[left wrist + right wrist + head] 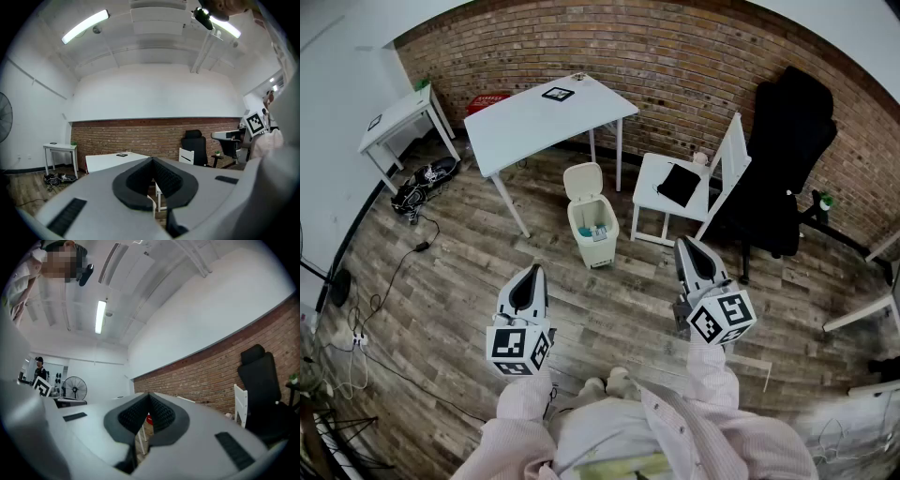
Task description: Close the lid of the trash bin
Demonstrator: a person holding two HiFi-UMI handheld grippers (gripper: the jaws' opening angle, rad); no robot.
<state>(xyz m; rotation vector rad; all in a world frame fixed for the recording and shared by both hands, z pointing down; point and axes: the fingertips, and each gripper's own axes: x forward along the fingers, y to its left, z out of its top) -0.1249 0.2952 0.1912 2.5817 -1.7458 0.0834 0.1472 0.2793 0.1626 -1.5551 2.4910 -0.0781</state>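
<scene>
A small cream trash bin [593, 230] stands on the wood floor beside the white table, its lid [582, 180] tipped up and back, with some items inside. My left gripper [528, 279] hovers well short of the bin, to its lower left, jaws shut and empty. My right gripper [693, 255] hangs to the bin's right, also shut with nothing in it. In the left gripper view the gripper [152, 161] has its pads touching; in the right gripper view the gripper [149, 397] looks the same. The bin is hidden behind the jaws in both gripper views.
A white table [546, 117] stands behind the bin, a white chair [689, 187] with a black item to its right, then a black office chair [787, 159]. A small white side table [401, 120], shoes and cables lie at left. A brick wall [675, 56] closes the back.
</scene>
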